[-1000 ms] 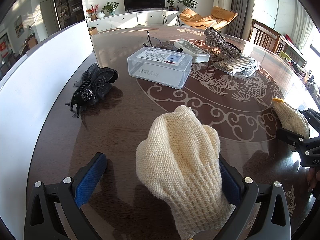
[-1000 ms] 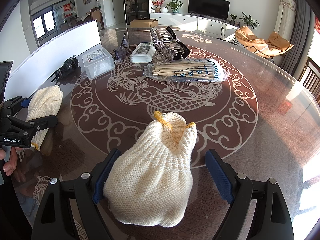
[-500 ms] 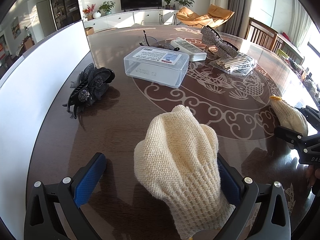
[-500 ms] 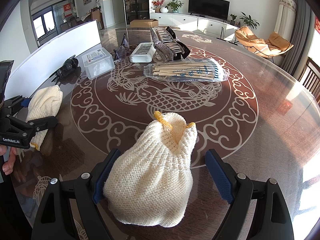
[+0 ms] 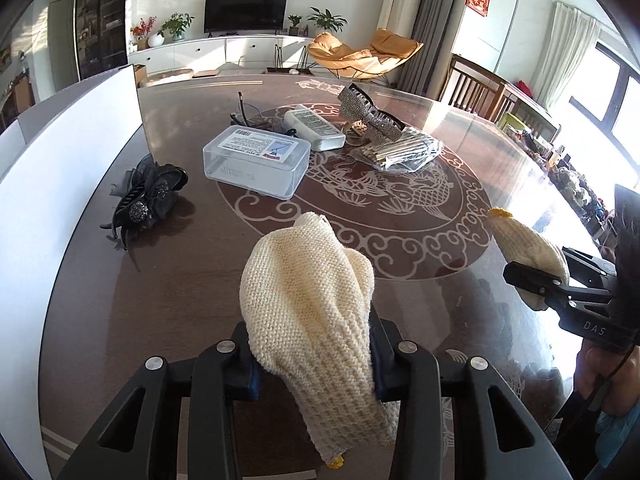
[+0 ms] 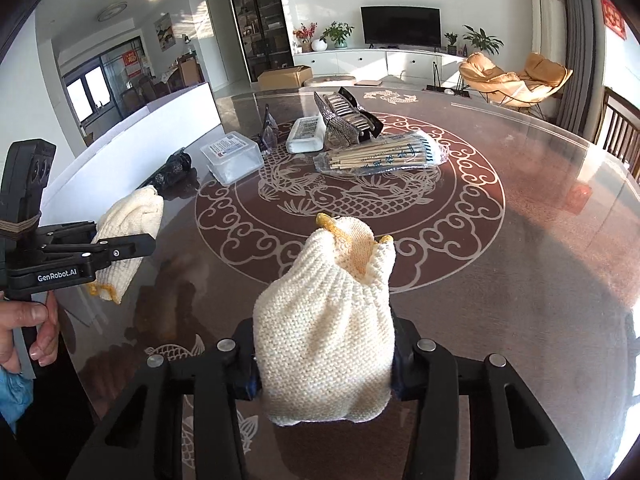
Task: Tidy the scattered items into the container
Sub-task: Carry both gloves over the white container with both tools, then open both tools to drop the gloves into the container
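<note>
Two cream knitted gloves are the items in hand. In the left wrist view, my left gripper (image 5: 312,356) has its jaws closing, blue pads pressing both sides of one glove (image 5: 304,280), which is lifted off the brown table (image 5: 180,300). In the right wrist view, my right gripper (image 6: 323,364) is closing the same way, pads squeezing the second glove (image 6: 324,320) with its yellow cuff up. Each gripper also shows in the other view: the right gripper (image 5: 536,276) and the left gripper (image 6: 100,254), each with its glove.
Further back lie a clear lidded plastic box (image 5: 256,164), a black hair clip (image 5: 148,196), a white case (image 5: 314,128), a glittery bow clip (image 5: 372,118), glasses (image 5: 248,116) and a bag of chopsticks (image 5: 404,152). A white panel (image 5: 60,160) runs along the table's left edge.
Both grippers stood wide open around the gloves lying on the table; now both have closed on them and risen, lifting the gloves.
</note>
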Available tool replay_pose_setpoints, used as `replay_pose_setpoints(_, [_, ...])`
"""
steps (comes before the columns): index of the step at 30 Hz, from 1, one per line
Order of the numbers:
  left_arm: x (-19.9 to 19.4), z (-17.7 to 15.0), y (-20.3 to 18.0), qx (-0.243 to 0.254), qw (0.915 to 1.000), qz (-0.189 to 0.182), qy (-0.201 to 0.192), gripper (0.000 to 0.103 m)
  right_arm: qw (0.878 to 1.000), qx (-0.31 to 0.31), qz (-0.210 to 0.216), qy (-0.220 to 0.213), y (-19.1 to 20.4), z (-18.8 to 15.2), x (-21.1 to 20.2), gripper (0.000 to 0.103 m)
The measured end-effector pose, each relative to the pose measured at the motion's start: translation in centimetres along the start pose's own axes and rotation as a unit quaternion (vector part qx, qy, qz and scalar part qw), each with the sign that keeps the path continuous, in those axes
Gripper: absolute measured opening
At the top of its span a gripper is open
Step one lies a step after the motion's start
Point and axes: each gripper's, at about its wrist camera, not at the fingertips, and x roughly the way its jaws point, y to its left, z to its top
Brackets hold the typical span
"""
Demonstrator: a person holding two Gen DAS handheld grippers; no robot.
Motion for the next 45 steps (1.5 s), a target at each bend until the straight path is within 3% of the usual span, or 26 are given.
replay_pose_setpoints(5, [0.1, -1.4, -0.2, -0.016, 0.9997, -0.005, 0.020, 0.039, 0.999, 0.013, 0.036, 0.016, 0.7, -1.4, -0.1, 0.046])
replay_pose_setpoints(8, [-2.4, -1.7, 0.1, -0.029, 0.9995, -0.015, 0.000, 0.039, 0.998, 0.004, 0.057, 0.014, 2.2, -1.3, -0.4, 0.046])
replay_pose_setpoints(11, [-6.5, -1.2, 2.6, -0.054, 0.9978, -0.009, -0.036, 0.039, 0.996, -0.023, 0.089, 0.007, 5.2, 1.1, -0.5, 0.046])
replay_pose_setpoints(15, [-12.5, 0.3, 9.4, -0.093, 0.9916, 0.043, -0.079, 0.039, 0.986, -0.078, 0.144, -0.016, 12.3, 6.9, 0.2, 0.046])
replay_pose_setpoints(19, [-16.5, 1.2, 18.6, -0.144, 0.9775, 0.123, -0.092, 0.039, 0.968, -0.126, 0.214, -0.044, 22.1, 13.2, 1.3, 0.046])
replay_pose_setpoints(22, [-17.7, 1.2, 25.3, -0.184, 0.9655, 0.165, -0.081, 0.039, 0.955, -0.152, 0.248, -0.051, 29.4, 17.0, 3.4, 0.046])
replay_pose_setpoints(25, [-17.7, 0.3, 31.1, -0.226, 0.9518, 0.198, -0.060, 0.039, 0.951, -0.161, 0.263, -0.037, 35.4, 19.5, 7.0, 0.047])
replay_pose_setpoints(28, [-16.6, -1.2, 34.7, -0.269, 0.9419, 0.199, -0.026, 0.042, 0.947, -0.164, 0.276, 0.008, 40.1, 19.6, 11.5, 0.050])
replay_pose_setpoints(32, [-14.9, -2.8, 35.6, -0.289, 0.9354, 0.203, 0.005, 0.061, 0.941, -0.221, 0.233, 0.110, 44.5, 16.3, 17.7, 0.062])
replay_pose_setpoints(37, [-15.7, -3.1, 35.0, -0.299, 0.9344, 0.192, -0.028, 0.067, 0.933, -0.308, 0.152, 0.104, 45.1, 13.4, 19.2, 0.062])
replay_pose_setpoints(43, [-14.9, -2.0, 31.6, -0.265, 0.9464, 0.183, -0.016, 0.068, 0.889, -0.431, 0.133, 0.083, 43.2, 11.0, 17.7, 0.062])
replay_pose_setpoints(45, [-14.6, -1.7, 30.2, -0.249, 0.9511, 0.182, -0.011, 0.068, 0.886, -0.435, 0.133, 0.088, 42.4, 10.9, 17.7, 0.062])
